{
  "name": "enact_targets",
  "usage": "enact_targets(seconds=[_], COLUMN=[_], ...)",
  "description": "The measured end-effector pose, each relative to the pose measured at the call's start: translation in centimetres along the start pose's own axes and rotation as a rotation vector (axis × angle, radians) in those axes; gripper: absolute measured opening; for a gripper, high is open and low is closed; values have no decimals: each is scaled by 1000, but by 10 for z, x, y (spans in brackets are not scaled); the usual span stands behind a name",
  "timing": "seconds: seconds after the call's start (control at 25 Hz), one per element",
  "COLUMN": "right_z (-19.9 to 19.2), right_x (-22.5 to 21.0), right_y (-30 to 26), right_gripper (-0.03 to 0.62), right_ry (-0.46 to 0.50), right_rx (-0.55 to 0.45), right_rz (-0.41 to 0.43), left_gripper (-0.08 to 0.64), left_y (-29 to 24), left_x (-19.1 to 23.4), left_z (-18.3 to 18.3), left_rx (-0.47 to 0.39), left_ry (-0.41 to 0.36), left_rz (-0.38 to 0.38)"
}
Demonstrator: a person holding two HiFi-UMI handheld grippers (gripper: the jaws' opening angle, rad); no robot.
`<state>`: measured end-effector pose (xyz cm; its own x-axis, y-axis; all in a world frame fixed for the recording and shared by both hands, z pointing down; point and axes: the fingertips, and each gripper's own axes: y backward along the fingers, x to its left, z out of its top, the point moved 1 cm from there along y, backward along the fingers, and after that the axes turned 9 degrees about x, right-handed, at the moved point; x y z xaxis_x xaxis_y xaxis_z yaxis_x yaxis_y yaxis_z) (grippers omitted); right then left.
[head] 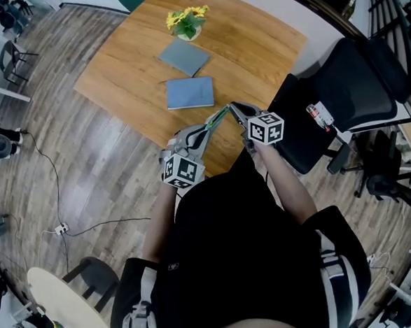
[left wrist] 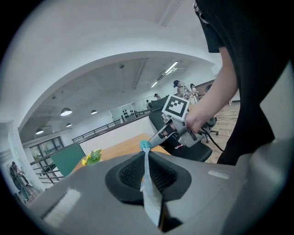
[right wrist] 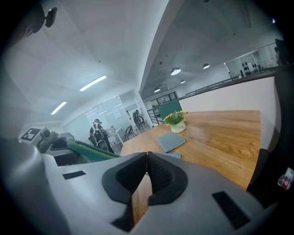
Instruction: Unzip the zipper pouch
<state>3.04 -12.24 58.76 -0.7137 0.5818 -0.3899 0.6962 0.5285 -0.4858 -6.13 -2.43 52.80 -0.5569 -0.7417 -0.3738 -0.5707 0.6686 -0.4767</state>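
Note:
A green knitted zipper pouch (head: 215,119) hangs stretched in the air between both grippers, over the near edge of the wooden table (head: 260,44). My left gripper (head: 204,130) is shut on one end; in the left gripper view the pouch (left wrist: 149,188) shows edge-on as a thin strip between the pads (left wrist: 161,174). My right gripper (head: 232,108) is shut at the other end, its tips (left wrist: 154,140) meeting the teal tab (left wrist: 145,146). In the right gripper view the pouch (right wrist: 89,150) runs off to the left; the tab itself is hidden behind the shut right gripper (right wrist: 147,172).
On the table lie a blue notebook (head: 190,93), a grey one (head: 184,57) and a pot of yellow flowers (head: 187,22). A black office chair (head: 344,90) stands close on the right. A cable (head: 90,227) crosses the floor at left, near a round white table (head: 65,310).

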Motion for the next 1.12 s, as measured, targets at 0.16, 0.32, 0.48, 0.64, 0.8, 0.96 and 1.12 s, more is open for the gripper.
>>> enact_targets(seconds=[0.16, 0.32, 0.48, 0.64, 0.8, 0.96, 1.12], right_z=[-2, -5, -7, -8, -8, -8, -9], right_x=[-3, -6, -10, -15, -14, -16, -19], right_y=[1, 3, 6, 10, 11, 13, 15], right_gripper=[9, 9, 9, 10, 11, 12, 15], right_ry=[-6, -12, -16, -27, -20, -26, -36], right_rx=[-1, -2, -3, -7, -6, -11, -21], right_rz=[-6, -12, -18, -24, -25, -28, -27], left_gripper=[12, 12, 14, 14, 14, 14, 14], left_y=[1, 2, 2, 3, 4, 4, 3], left_x=[-2, -4, -5, -3, -2, -4, -4], left_z=[1, 1, 3, 5, 6, 9, 11], left_rx=[-3, -4, -5, -9, -12, -17, -22], left_ry=[-2, -4, -1, 5, 7, 4, 7], left_rz=[-2, -3, -2, 3, 3, 0, 7])
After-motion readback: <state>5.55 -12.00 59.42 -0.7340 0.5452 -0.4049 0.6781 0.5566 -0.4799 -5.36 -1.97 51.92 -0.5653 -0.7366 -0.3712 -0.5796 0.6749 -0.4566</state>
